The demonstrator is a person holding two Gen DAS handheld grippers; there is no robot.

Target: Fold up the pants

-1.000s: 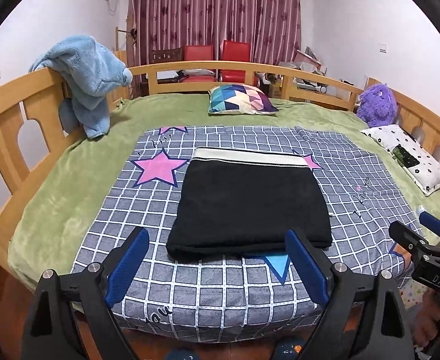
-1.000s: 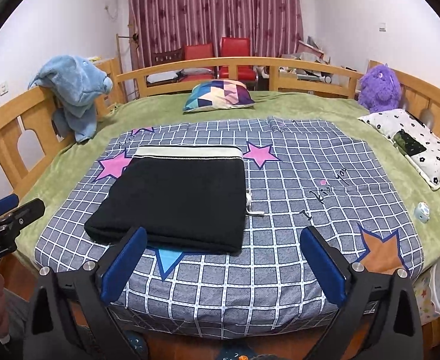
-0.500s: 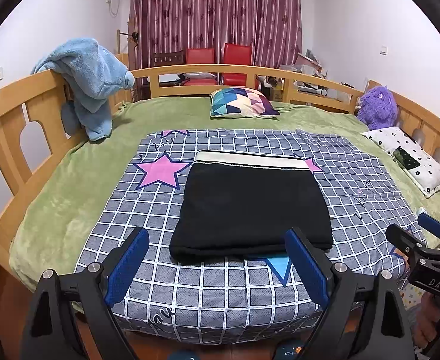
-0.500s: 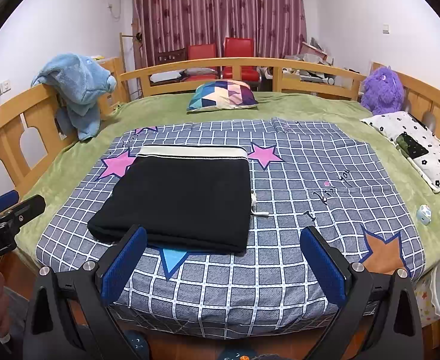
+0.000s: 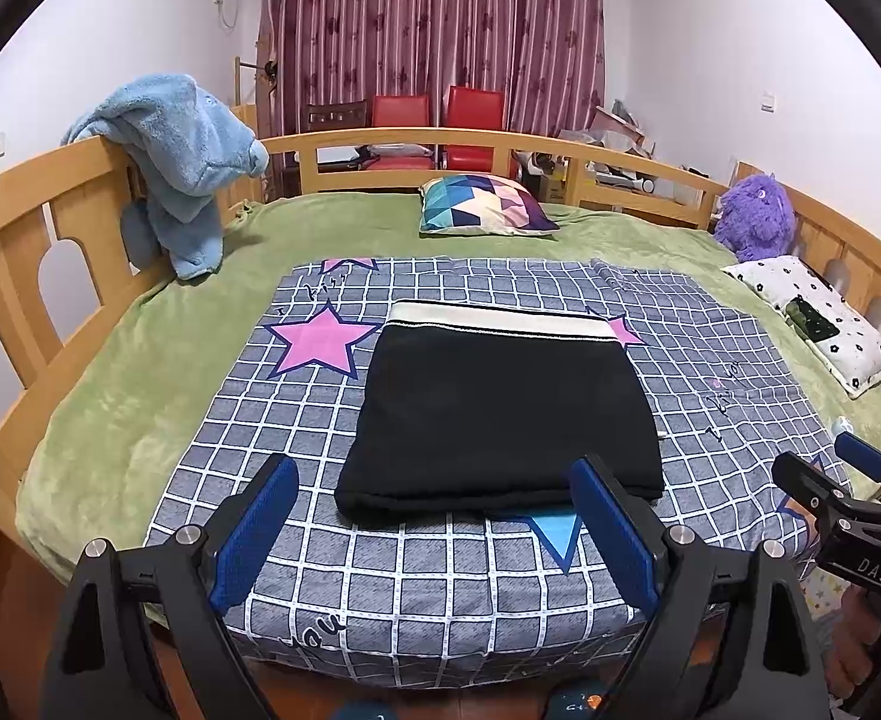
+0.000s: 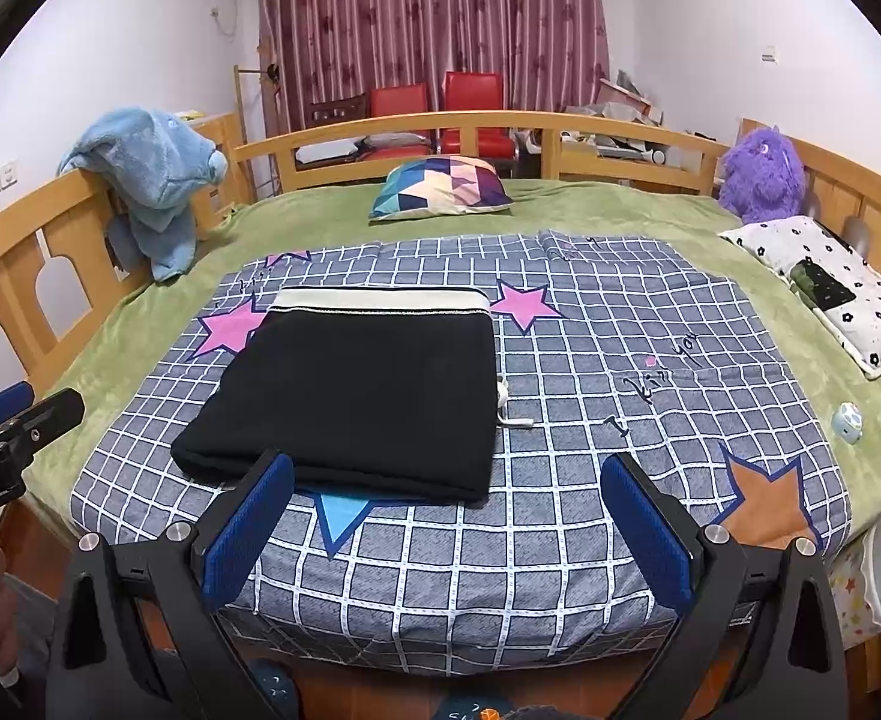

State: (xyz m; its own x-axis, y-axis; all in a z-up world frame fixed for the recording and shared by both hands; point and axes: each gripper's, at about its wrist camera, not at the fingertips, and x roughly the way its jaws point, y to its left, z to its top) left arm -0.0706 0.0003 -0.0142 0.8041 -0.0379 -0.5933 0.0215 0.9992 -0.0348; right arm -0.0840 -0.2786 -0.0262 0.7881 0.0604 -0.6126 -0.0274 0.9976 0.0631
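The black pants (image 5: 500, 408) lie folded into a flat rectangle on the grey checked sheet (image 5: 416, 576), with the white waistband at the far edge; they also show in the right wrist view (image 6: 356, 390). A white drawstring (image 6: 509, 411) pokes out at their right side. My left gripper (image 5: 434, 531) is open and empty, held back over the bed's front edge just short of the pants' near fold. My right gripper (image 6: 446, 531) is open and empty, at the front edge to the right of the pants. Each gripper shows at the edge of the other's view.
A green blanket (image 5: 110, 396) covers the bed inside a wooden rail (image 5: 32, 228). A blue plush towel (image 5: 182, 156) hangs on the left rail. A patterned pillow (image 5: 482, 204), a purple plush toy (image 5: 755, 219), a white floral pillow (image 5: 818, 318) and a small toy (image 6: 847, 421) lie around.
Both grippers have drawn back and risen slightly from the bed, so the pants look a little farther away. The pants have not moved.
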